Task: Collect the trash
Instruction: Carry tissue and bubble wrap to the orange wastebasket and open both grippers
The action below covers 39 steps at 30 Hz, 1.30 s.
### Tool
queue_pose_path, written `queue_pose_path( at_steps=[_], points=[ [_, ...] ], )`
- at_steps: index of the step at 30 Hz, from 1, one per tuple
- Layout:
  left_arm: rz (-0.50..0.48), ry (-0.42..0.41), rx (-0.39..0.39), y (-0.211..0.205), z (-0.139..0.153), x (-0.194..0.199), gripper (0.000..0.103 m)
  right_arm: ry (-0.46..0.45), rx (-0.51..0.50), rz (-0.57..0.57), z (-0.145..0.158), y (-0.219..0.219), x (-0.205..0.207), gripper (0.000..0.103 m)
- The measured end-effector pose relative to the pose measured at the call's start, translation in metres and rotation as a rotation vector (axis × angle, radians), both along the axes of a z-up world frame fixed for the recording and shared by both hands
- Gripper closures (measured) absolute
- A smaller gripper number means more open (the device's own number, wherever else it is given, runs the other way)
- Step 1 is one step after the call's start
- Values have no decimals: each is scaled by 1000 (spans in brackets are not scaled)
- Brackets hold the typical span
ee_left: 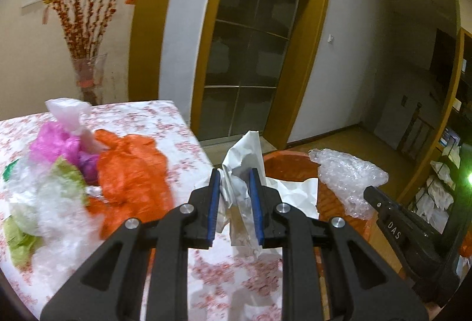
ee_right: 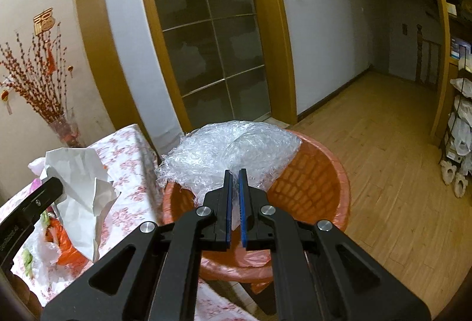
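- Plastic bags [ee_left: 88, 173] lie heaped on the floral table [ee_left: 165, 120] at my left.
- My left gripper [ee_left: 234, 173] clamps crumpled white paper [ee_left: 242, 156] at the table's edge.
- My right gripper [ee_right: 235, 173] pinches bubble wrap [ee_right: 230, 147] above the orange basket [ee_right: 324, 173].

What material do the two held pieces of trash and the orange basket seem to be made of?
The white sheet in the left tongs looks like matte paper: it holds sharp creases. The clear wad in the right tongs seems to be glossy bubble wrap or a similar plastic film, with small shiny cells. The orange basket appears to be moulded plastic with a lattice wall.
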<state>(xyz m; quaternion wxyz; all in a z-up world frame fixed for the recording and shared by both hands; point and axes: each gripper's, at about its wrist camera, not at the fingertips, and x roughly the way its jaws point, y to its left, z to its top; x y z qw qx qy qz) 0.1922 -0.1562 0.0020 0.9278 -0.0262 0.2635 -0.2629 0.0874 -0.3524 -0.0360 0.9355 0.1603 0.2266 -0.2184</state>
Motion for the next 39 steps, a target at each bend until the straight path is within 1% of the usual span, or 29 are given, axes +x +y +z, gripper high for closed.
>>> queue_pose_path(
  at_steps=[10,12,13,14,16,18,19,20,23,24,28,32,39],
  points=[
    [-73,30,4,-41,-10,21,82,-3,51,-37,-6,-32,5,98],
    [-90,41,3,-51,-13,24,79,-5,73,-38,-8,-38,6,97],
    [-93,45,8,-55,-15,26,73,-3,81,-43,-9,-41,6,97],
    [-94,48,13,-60,-17,27,70,-5,88,-46,-10,-43,5,95],
    [-100,55,28,-67,-23,30,69,-1,92,-57,-12,-47,2,89],
    [-99,68,38,-70,-27,32,61,2,91,-66,-12,-49,0,78],
    [-95,72,39,-70,-29,33,59,2,90,-69,-13,-49,-2,75],
    [-87,78,45,-68,-31,34,58,2,89,-72,-13,-50,-3,73],
    [-59,82,56,-58,-33,33,54,7,89,-76,-13,-49,-7,70],
    [-47,81,59,-54,-32,32,52,8,92,-75,-13,-47,-7,68],
    [18,65,78,-29,-29,26,48,6,97,-57,-10,-47,-7,67],
    [88,39,111,0,-27,15,44,10,84,-11,-6,-32,-6,67],
    [210,-4,131,60,-14,-6,41,7,63,113,4,10,2,67]
  ],
)
